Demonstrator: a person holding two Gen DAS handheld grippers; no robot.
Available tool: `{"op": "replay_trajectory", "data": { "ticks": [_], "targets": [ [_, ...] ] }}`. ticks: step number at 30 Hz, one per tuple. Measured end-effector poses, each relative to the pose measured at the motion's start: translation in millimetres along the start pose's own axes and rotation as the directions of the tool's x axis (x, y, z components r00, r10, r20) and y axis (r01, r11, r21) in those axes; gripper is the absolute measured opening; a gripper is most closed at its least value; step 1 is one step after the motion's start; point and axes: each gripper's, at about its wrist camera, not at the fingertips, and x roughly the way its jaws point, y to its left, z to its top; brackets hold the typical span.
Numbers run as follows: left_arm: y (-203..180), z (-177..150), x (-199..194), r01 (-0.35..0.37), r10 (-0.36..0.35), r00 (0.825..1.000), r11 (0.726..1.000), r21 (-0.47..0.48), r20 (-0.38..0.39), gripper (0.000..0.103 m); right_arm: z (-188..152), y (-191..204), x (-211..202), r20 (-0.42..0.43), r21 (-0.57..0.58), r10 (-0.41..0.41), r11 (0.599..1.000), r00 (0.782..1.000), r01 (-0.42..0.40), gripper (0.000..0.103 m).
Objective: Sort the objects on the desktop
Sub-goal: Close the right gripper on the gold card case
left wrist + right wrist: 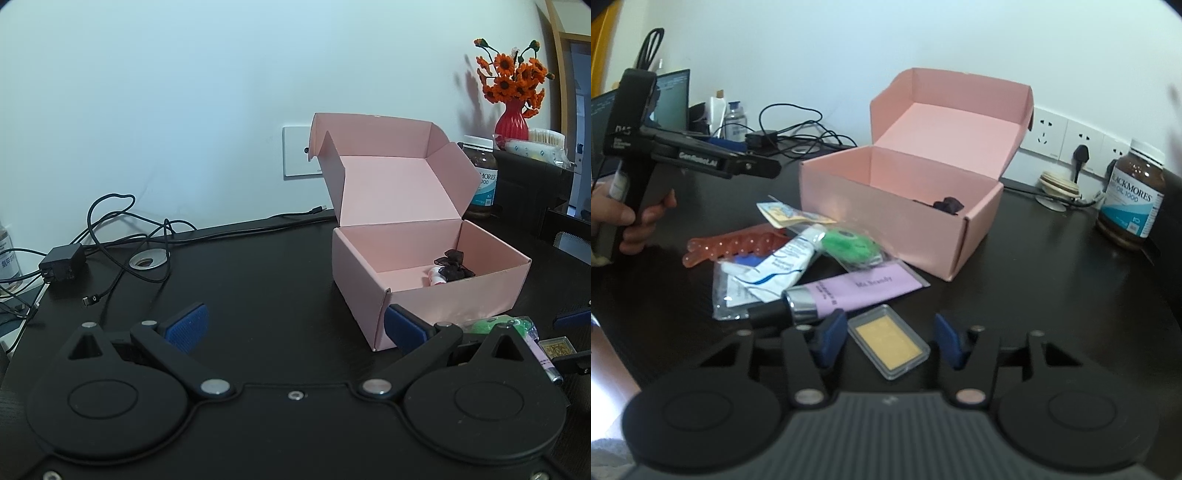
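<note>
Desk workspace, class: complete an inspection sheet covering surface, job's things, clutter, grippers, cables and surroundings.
Surface: dark desk.
Job's things: open pink box holding a black bow; beside it a purple tube, white tube, green item, red clip and a clear gold card case.
Clutter: brown supplement bottle.
Grippers: left gripper open, empty; right gripper open, straddling the card case, pads not touching.
Cables: black cables and adapter at the desk's rear.
Surroundings: white wall, sockets, orange flowers in a red vase.
</note>
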Motion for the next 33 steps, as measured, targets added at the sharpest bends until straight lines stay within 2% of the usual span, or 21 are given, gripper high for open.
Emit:
{"op": "replay_trajectory", "data": {
  "ticks": [2,7,18,19,22,33],
  "targets": [
    [-0.6,-0.1,-0.1,-0.001,0.001,1.0,1.0,0.003,0.0,0.103,0.2,-1.7,0.2,-0.001,0.015,-0.002,1.0,1.0,0.002,0.041],
    [-1.3,-0.1,-0.1,0.0,0.0,1.0,1.0,0.006,0.0,0.103,-1.2,-14.7,1.2,-0.011,0.099,-0.032,0.995,0.999,0.033,0.04],
    [-1.2,-0.2,0.1,0.001,-0.001,1.0,1.0,0.006,-0.001,0.103,-3.9,-24.4,-3.5,-0.034,0.136,-0.036,0.99,0.999,0.04,0.042],
    [-1.2,-0.2,0.1,0.001,-0.001,1.0,1.0,0.006,-0.002,0.103,-4.3,-26.0,-3.7,-0.036,0.142,-0.037,0.989,0.999,0.041,0.044],
    [-1.1,-0.2,0.3,0.002,-0.002,1.0,1.0,0.005,-0.002,0.103,-5.7,-28.8,-5.9,-0.044,0.15,-0.029,0.988,0.999,0.036,0.059],
    [-1.8,-0.4,0.2,-0.001,0.001,1.0,1.0,0.008,-0.003,0.103,-11.4,-29.0,-11.0,-0.036,0.12,-0.01,0.993,0.999,0.014,0.059]
  ]
}}
